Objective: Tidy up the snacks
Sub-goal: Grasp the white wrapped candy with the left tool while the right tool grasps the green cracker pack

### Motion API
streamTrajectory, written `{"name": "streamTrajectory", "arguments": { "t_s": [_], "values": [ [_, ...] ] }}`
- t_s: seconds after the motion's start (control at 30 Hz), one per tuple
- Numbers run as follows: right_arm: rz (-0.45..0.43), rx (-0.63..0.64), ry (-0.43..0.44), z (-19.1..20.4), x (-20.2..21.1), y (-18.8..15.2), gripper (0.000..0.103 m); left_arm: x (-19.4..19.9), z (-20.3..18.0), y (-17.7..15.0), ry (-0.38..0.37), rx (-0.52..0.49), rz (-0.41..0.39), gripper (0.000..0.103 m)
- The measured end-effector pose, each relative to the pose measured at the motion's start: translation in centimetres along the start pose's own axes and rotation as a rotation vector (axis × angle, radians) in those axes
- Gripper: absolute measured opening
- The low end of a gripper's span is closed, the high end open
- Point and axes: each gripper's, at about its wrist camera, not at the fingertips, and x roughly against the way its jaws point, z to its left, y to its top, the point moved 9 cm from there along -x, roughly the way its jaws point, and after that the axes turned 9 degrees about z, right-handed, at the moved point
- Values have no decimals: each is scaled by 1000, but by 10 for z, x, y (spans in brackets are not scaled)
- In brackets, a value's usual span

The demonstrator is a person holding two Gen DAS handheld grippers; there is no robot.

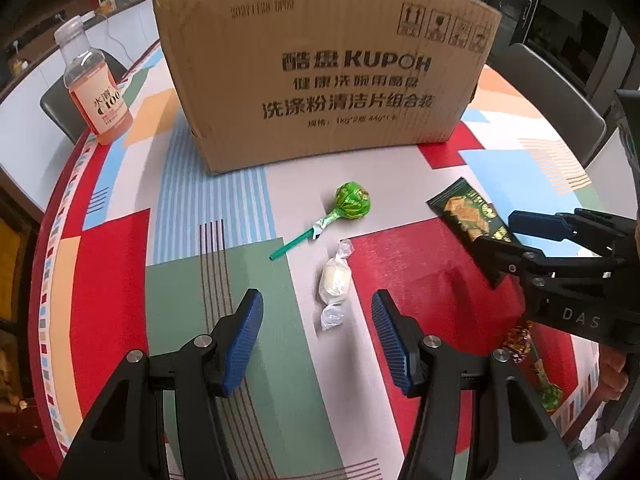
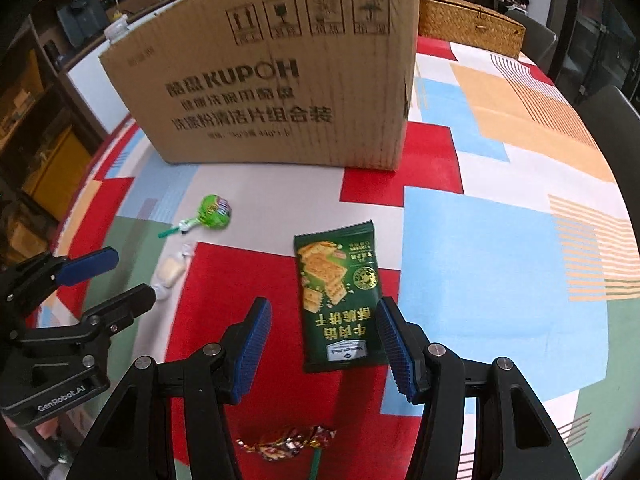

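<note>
Left tongs [image 1: 317, 344] spread, the white wrapped candy [image 1: 335, 282] lying between and just ahead of their tips. Right tongs [image 2: 323, 348] spread around the green cracker packet's [image 2: 340, 296] near end. Farther ahead lies the green lollipop [image 1: 352, 201], then the cardboard box [image 1: 324, 68]. The flat packet may slip free if pinched only at its edge.

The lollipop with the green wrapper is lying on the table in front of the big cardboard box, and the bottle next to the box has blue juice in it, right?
Almost. The juice in the bottle is orange-pink, not blue; the left wrist view shows it. The rest is right: the green-wrapped lollipop lies on the table in front of the cardboard box.
</note>
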Motion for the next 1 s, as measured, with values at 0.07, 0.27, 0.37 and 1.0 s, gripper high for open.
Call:
{"name": "streamTrajectory", "arguments": {
  "t_s": [0.07,0.27,0.37,1.0],
  "values": [
    [5,4,-12,-4,-3,-1,56,-4,0,2,-3,-1,6,56],
    [27,-6,-21,-13,-10,-1,56,-15,1,4,-11,-2,26,53],
    [34,3,-26,-14,-14,0,56,-20,1,7,-19,2,33,48],
    [1,-11,-10,-8,-13,7,45,-20,-11,15,-73,0,18,19]
  ]
}}
